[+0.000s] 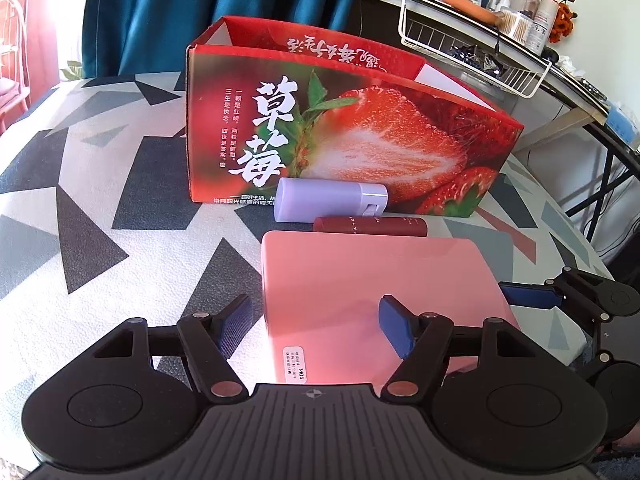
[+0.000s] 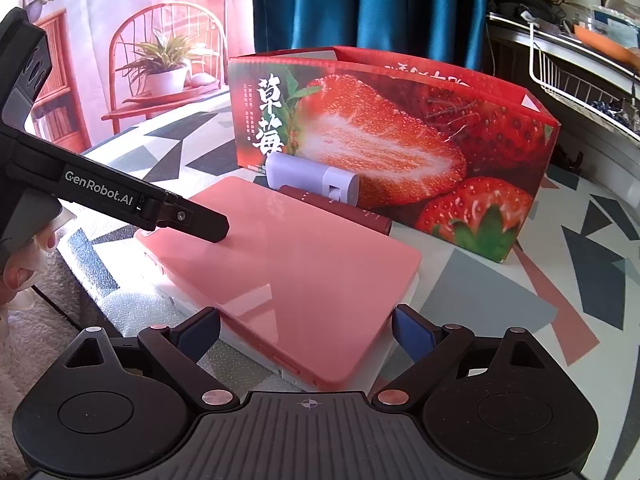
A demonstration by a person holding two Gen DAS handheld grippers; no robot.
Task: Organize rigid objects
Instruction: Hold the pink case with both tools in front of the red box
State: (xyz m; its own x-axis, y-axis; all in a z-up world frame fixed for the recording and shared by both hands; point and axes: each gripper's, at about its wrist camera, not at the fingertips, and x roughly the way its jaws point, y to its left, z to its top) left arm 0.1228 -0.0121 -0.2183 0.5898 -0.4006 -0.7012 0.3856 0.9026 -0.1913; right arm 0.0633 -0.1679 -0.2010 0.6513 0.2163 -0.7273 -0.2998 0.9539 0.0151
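A flat pink case (image 1: 360, 292) (image 2: 288, 272) lies on the patterned tablecloth. Behind it lie a lilac tube (image 1: 328, 200) (image 2: 312, 178) and a dark red tube (image 1: 368, 226) (image 2: 360, 216), in front of an open red strawberry box (image 1: 360, 120) (image 2: 400, 128). My left gripper (image 1: 316, 330) is open, its fingers straddling the case's near left edge; it also shows in the right wrist view (image 2: 200, 222), over the case's far left corner. My right gripper (image 2: 306, 336) is open, its fingers on either side of the case's near corner; its finger (image 1: 528, 296) shows at the case's right edge.
The table (image 1: 120, 208) carries a white, grey and black triangle cloth. A white wire basket (image 1: 472, 52) and a cluttered shelf stand at the back right. A teal curtain (image 1: 200, 8) hangs behind the box.
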